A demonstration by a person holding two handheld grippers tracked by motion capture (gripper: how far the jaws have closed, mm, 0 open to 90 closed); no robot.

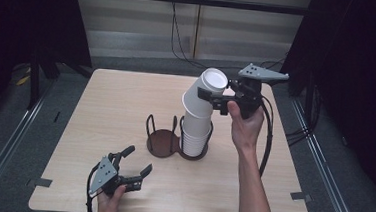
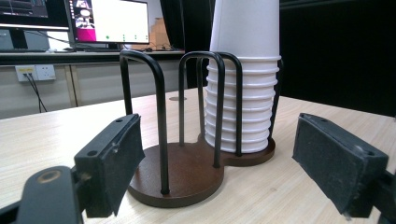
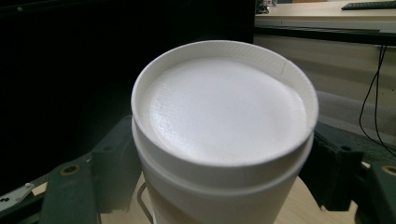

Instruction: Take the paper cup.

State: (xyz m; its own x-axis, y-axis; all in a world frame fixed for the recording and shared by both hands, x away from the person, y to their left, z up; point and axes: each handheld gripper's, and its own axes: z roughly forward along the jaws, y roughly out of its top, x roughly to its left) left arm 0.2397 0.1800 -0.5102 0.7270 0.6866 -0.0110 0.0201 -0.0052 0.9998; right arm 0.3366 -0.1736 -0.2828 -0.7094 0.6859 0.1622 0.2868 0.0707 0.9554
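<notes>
A brown two-ring cup holder (image 1: pixel 162 145) with black wire loops stands mid-table. Its right ring holds a stack of upside-down white paper cups (image 1: pixel 195 135); its left ring is empty. My right gripper (image 1: pixel 211 98) is shut on the top paper cup (image 1: pixel 204 93), which tilts to the right with its rim still at the top of the stack. From the right gripper view I see that cup's bottom (image 3: pixel 224 112) between the jaws of the right gripper (image 3: pixel 224 161). My left gripper (image 1: pixel 138 160) rests open near the front left, facing the holder (image 2: pixel 187 175) and the stack (image 2: pixel 240 112), jaws of the left gripper (image 2: pixel 224 163) wide apart.
The light wooden table (image 1: pixel 116 101) has bare surface around the holder. Cables (image 1: pixel 180 40) hang behind the far edge. In the left gripper view, a desk with monitors (image 2: pixel 109 21) stands beyond the table.
</notes>
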